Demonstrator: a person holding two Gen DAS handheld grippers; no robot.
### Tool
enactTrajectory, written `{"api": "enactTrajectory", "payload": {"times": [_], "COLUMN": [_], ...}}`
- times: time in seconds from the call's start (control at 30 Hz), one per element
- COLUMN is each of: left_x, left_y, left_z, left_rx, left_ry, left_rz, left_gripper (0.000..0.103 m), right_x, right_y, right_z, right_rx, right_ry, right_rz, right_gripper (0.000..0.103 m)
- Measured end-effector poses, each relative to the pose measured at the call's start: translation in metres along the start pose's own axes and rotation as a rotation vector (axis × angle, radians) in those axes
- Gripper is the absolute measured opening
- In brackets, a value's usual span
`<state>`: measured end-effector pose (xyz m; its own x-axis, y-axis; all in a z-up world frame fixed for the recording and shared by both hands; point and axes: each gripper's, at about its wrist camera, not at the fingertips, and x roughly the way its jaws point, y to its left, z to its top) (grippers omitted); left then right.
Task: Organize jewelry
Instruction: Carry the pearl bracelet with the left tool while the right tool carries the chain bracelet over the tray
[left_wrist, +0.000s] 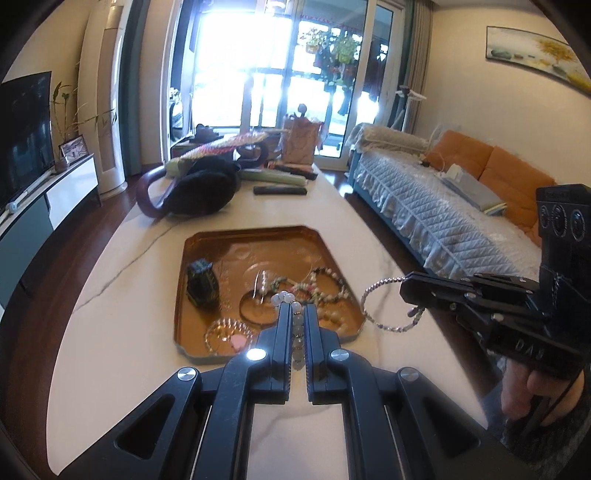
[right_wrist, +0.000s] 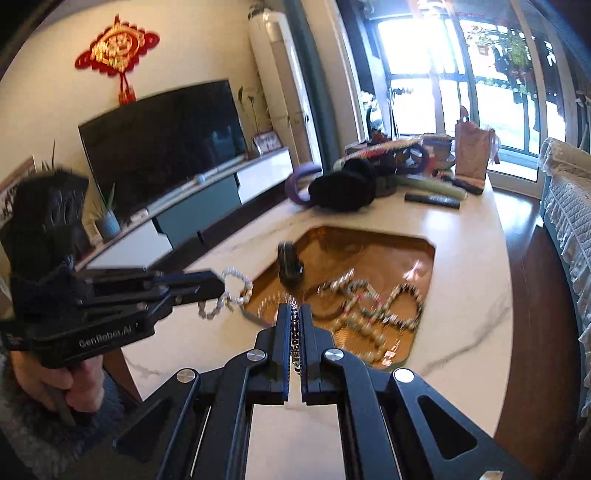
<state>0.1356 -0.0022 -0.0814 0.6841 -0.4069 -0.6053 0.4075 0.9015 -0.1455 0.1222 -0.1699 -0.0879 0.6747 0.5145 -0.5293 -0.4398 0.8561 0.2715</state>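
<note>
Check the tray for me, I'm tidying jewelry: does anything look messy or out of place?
Yes. In the copper metal tray, several beaded bracelets lie tangled and overlapping instead of separated. Nothing looks spilled or broken.

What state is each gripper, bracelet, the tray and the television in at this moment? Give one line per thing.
Left gripper: shut on white bead bracelet.
Right gripper: shut on silver bead bracelet.
White bead bracelet: lifted, hanging beside the tray.
Silver bead bracelet: lifted, hanging beside the tray.
Copper tray: open, several bracelets lying inside.
Television: screen dark.
</note>
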Motion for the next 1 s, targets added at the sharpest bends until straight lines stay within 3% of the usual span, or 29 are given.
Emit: {"api": "enactTrajectory", "payload": {"times": [0.1, 0.43, 0.57, 0.8, 0.9, 1.0], "left_x": [-0.008, -0.011, -0.003, 0.035, 0.063, 0.095], "left_y": [-0.006, -0.018, -0.023, -0.014, -0.005, 0.010], "left_z": [0.012, 0.067, 0.086, 0.110, 0.113, 0.112], "left_rx": [0.016, 0.041, 0.072, 0.081, 0.081, 0.062], "left_ry": [-0.032, -0.131, -0.162, -0.177, -0.176, -0.138], "left_rz": [0.011, 0.021, 0.060, 0.099, 0.151, 0.166], "left_gripper": [0.006, 0.006, 0.006, 0.006, 0.006, 0.006], "right_x": [-0.011, -0.022, -0.021, 0.000, 0.020, 0.047], "right_y": [-0.013, -0.022, -0.020, -0.021, -0.032, -0.048], "right_z": [0.013, 0.050, 0.070, 0.096, 0.101, 0.098], "right_rx": [0.041, 0.031, 0.013, -0.035, -0.021, 0.019], "right_ry": [-0.028, -0.080, -0.105, -0.116, -0.112, -0.095], "right_rz": [0.045, 0.042, 0.048, 0.012, -0.001, -0.019], "right_gripper": [0.004, 0.004, 0.004, 0.004, 0.004, 0.004]}}
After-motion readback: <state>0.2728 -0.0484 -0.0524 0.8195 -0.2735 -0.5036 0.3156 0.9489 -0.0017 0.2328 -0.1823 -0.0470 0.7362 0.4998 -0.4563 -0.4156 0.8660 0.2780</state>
